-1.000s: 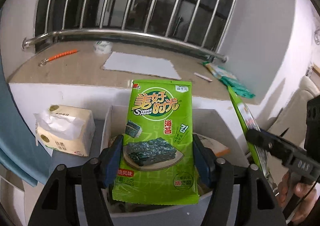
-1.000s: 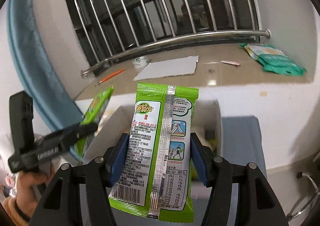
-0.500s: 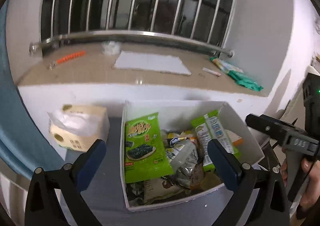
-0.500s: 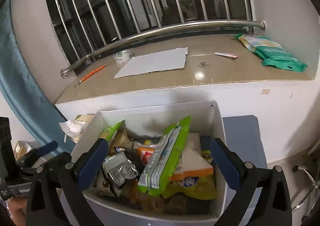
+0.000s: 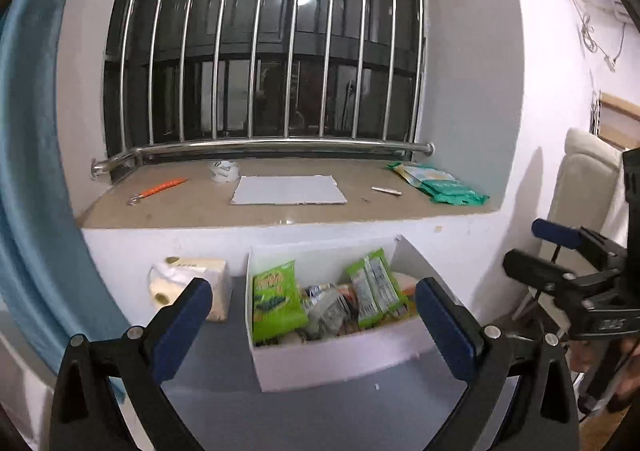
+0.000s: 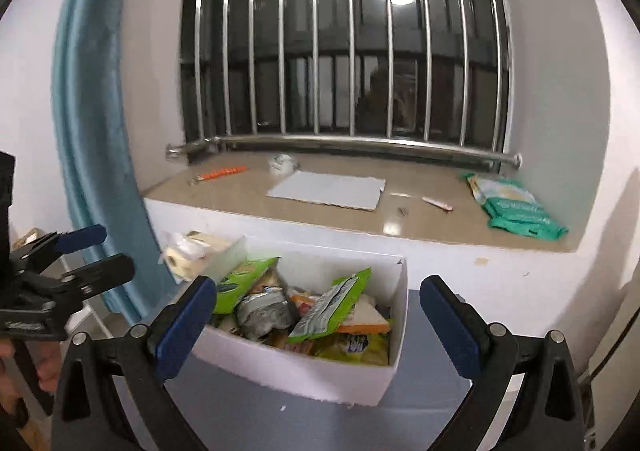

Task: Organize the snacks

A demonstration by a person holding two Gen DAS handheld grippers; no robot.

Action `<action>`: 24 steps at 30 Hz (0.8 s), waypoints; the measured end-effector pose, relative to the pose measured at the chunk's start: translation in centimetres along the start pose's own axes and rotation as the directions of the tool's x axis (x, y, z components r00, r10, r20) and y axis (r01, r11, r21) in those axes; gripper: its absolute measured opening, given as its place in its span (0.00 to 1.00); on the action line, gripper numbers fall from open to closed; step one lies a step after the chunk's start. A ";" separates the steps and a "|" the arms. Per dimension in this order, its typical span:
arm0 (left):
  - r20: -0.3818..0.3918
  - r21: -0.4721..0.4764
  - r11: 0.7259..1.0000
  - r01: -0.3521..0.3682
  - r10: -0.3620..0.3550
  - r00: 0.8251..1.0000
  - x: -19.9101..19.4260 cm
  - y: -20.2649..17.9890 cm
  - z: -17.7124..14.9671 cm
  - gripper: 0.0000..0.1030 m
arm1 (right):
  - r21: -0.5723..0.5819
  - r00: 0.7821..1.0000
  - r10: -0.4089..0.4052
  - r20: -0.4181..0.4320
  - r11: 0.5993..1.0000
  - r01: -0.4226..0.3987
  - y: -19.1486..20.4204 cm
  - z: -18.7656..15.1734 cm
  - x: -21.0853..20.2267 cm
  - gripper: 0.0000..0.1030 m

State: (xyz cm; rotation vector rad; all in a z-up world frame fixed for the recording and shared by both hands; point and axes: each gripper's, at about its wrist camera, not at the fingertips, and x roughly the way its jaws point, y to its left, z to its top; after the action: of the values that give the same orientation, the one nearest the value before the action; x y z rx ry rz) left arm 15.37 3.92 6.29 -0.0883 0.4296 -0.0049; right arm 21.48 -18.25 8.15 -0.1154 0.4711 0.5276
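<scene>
Snacks fill the white box (image 5: 340, 359) on the grey table (image 5: 280, 411): one green seaweed packet (image 5: 276, 299) leans at its left wall, another (image 5: 374, 293) stands right of centre, likely dropped upright so labels show. Left gripper (image 5: 312, 315) and right gripper (image 6: 316, 311) both hang near, spread wide and empty. A tissue pack (image 5: 188, 287) sits left of the box.

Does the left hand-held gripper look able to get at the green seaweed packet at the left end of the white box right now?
Probably yes. The left hand-held gripper is open and empty, and the green seaweed packet leans on top of the pile in the open-topped white box, with nothing over it. The tissue pack sits off to the side.
</scene>
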 end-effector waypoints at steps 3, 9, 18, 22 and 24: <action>-0.007 -0.018 1.000 0.020 -0.020 1.000 -2.7 -0.9 -1.0 1.00 | 0.007 0.999 0.025 0.024 1.000 -0.025 0.8 -0.8 -3.7 1.00; -0.015 -0.013 0.999 0.030 -0.030 0.999 -7.2 -3.1 -3.6 1.00 | 0.004 0.999 -0.006 0.031 1.000 0.006 2.6 -3.5 -8.6 1.00; -0.006 -0.028 0.999 0.028 -0.028 1.000 -12.0 -5.1 -6.6 1.00 | 0.052 0.999 -0.033 0.036 0.998 0.032 3.8 -7.8 -13.6 1.00; -0.013 -0.010 1.000 0.025 -0.025 1.000 -12.7 -5.8 -7.5 1.00 | 0.067 1.000 0.001 0.025 0.998 -0.003 3.6 -8.6 -14.4 1.00; -0.015 -0.007 1.000 0.025 -0.025 1.000 -12.8 -5.9 -7.6 1.00 | 0.070 0.999 -0.021 0.026 0.997 0.020 3.5 -8.5 -14.6 1.00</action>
State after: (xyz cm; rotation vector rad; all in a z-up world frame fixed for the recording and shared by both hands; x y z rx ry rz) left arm 0.64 -2.35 5.24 -0.1006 0.4435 -0.0287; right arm 5.18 -23.82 7.35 -0.0460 0.4609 0.4915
